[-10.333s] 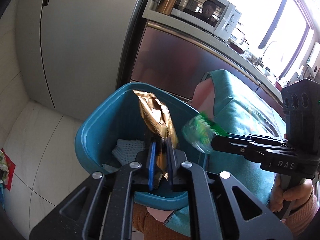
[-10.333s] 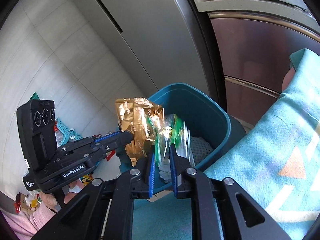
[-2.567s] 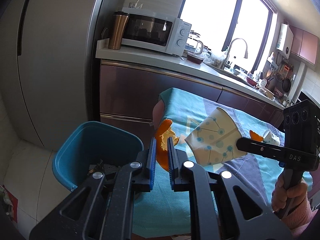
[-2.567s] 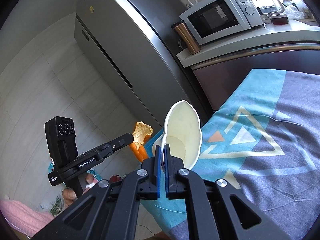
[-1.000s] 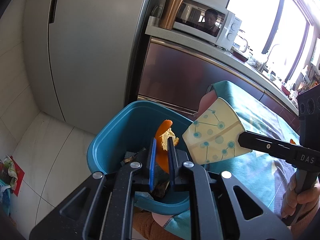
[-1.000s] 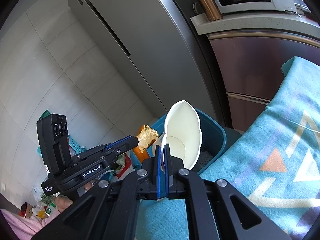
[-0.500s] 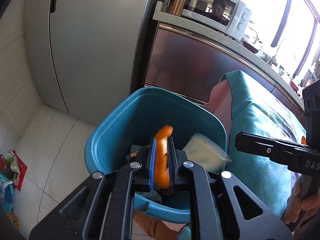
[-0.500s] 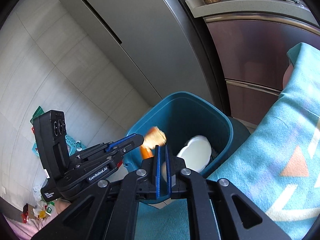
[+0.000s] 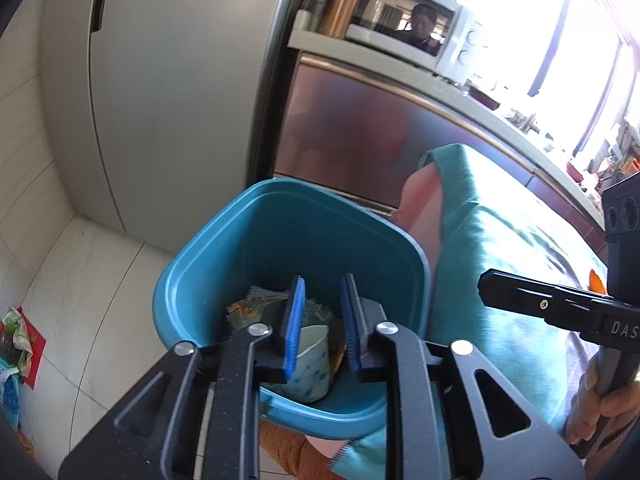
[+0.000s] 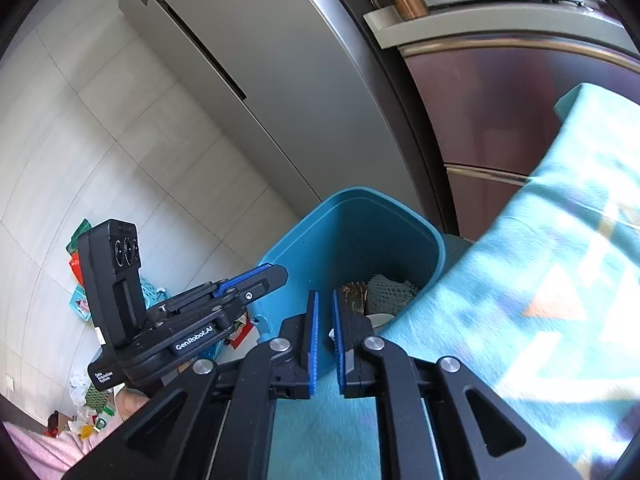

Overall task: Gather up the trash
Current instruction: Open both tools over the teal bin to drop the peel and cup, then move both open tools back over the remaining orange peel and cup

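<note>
A teal trash bin (image 9: 208, 256) stands on the floor beside the cloth-covered table; it also shows in the right wrist view (image 10: 400, 224). A patterned paper cup (image 9: 310, 364) lies inside it, with a gold wrapper (image 9: 244, 312) and white foam netting (image 10: 390, 288). My left gripper (image 9: 322, 326) is open and empty, right above the bin's mouth. My right gripper (image 10: 323, 334) is open a little and empty, at the bin's near rim. The orange peel is hidden from view.
A teal patterned tablecloth (image 9: 496, 240) covers the table on the right, and a piece of orange peel (image 9: 596, 280) lies on it. A grey fridge (image 9: 172, 80) and a counter with a microwave (image 9: 404, 36) stand behind. Bags and litter (image 10: 86, 404) lie on the tiled floor.
Both grippers have opened. The orange peel has dropped from the left one and the paper cup from the right one into the bin. Both grippers moved closer over the bin.
</note>
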{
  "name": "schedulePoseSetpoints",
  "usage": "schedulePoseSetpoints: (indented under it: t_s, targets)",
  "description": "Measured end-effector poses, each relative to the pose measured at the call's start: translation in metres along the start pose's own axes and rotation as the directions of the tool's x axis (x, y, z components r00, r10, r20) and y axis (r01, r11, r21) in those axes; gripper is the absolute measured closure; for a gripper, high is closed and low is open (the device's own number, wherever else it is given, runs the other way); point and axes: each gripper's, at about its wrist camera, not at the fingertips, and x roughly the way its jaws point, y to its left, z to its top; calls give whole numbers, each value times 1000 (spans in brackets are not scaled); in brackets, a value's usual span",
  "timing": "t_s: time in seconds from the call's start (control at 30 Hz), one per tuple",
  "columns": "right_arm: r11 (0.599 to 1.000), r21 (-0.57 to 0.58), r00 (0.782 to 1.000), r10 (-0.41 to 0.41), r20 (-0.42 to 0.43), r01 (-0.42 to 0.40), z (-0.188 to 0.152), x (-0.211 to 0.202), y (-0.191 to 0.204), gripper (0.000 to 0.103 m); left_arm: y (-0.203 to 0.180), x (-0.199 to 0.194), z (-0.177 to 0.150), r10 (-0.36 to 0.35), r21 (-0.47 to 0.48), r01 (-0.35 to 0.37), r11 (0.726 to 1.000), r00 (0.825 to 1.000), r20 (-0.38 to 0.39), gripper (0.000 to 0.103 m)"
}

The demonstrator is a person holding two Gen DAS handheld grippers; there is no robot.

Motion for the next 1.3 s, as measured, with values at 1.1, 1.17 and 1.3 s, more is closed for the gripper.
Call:
schedulePoseSetpoints:
  t_s: [1.1, 1.17, 1.3]
  targets:
    - [866, 394, 812, -454, 368, 306, -135, -287, -135, 66, -310, 10, -31, -426, 399, 457, 795, 889, -171, 28]
    - [849, 424, 793, -480, 374, 314, -143, -299, -145, 66, -332, 18, -34, -438, 410, 485, 773, 874, -208, 28]
    - [813, 482, 757, -530, 382, 327, -161, -326, -165, 66, -373, 35, -39, -443, 431, 516, 741, 857, -264, 29]
